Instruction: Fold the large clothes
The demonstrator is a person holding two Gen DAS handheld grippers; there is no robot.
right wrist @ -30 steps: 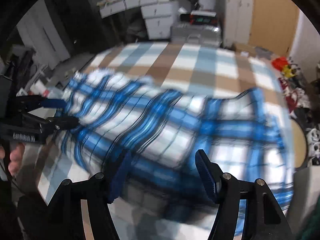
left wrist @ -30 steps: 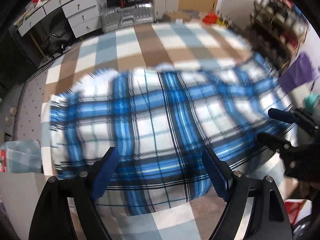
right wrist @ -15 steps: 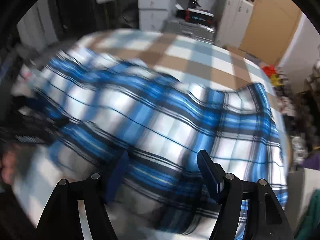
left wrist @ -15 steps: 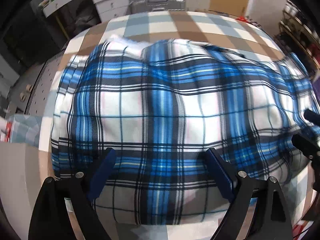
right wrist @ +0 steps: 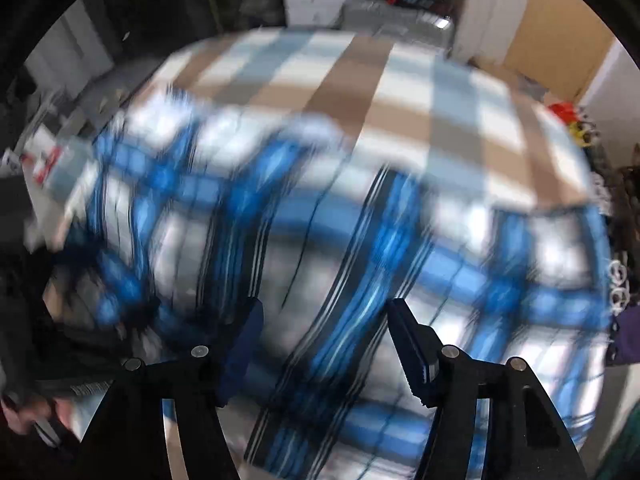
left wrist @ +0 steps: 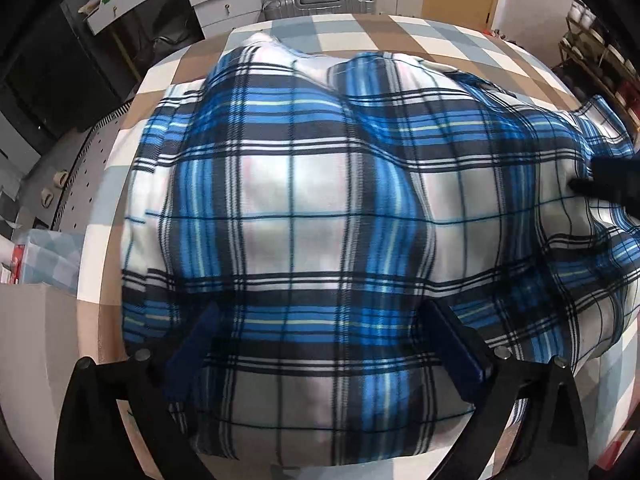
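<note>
Blue plaid shirt lies spread on the checked desk and fills more of the left view than a second ago. Left gripper is lower and nearer the cloth, fingers opening wide, nothing clamped. Right gripper has shifted sideways, view blurred; fingers closing, apart, holding nothing.

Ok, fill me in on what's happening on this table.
A person with a claw in each hand is folding a blue plaid shirt spread on a checkered tablecloth. The left claw hangs over the shirt's near edge, its jaws opening with nothing pinched. The right claw is also open above the fabric; that view is blurred.
</note>
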